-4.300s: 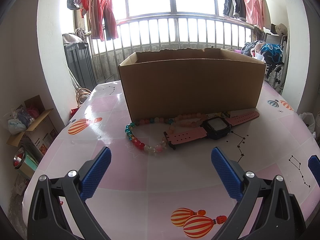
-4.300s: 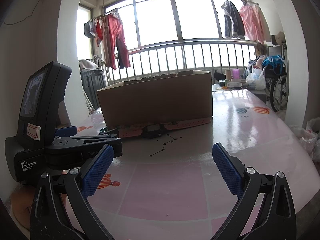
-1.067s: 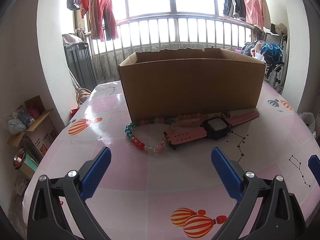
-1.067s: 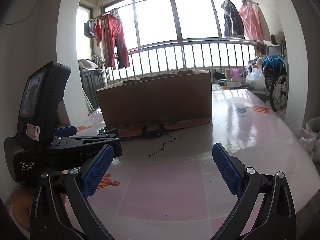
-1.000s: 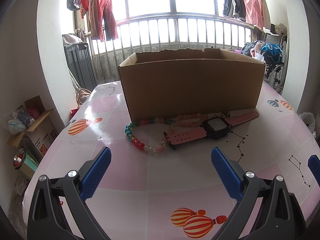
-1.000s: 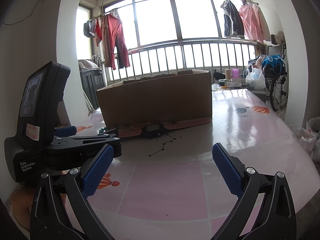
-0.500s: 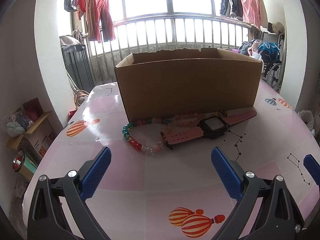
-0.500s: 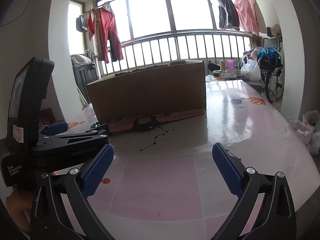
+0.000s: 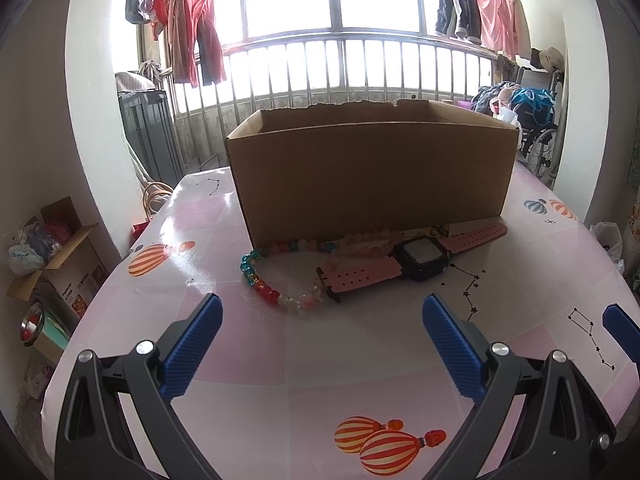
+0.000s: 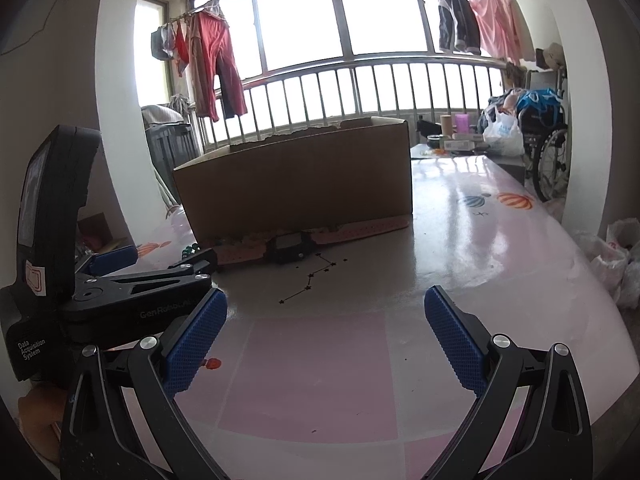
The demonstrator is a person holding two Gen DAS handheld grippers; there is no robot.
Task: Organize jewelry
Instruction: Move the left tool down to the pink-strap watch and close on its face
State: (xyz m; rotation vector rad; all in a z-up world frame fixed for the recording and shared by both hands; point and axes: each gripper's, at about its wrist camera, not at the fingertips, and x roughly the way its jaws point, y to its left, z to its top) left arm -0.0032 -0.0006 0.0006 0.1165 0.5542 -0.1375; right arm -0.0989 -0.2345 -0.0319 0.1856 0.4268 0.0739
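Observation:
A beaded bracelet [image 9: 280, 288] in teal, red and pale pink lies on the pink table [image 9: 320, 368], right in front of an open cardboard box [image 9: 372, 176]. Across its right side rests a watch [image 9: 420, 254] with a black face and pink strap. My left gripper [image 9: 322, 340] is open, a short way in front of the bracelet, nothing between its fingers. The right wrist view shows the same watch [image 10: 290, 248] and box [image 10: 296, 184] farther off. My right gripper [image 10: 326, 332] is open and empty over the table. The left gripper's body [image 10: 100, 280] stands to its left.
Balloon and constellation prints mark the table. On the floor at the left stand a small cardboard box [image 9: 52, 264] with bags and a metal cup [image 9: 36, 328]. Bottles and a plastic bag [image 10: 500, 128] sit at the far table end, near a wheelchair [image 10: 548, 160]. Clothes hang at the window.
Both grippers have lifted a little and eased toward the box in the last half second. Bracelet, watch and box have not moved. Both stay open.

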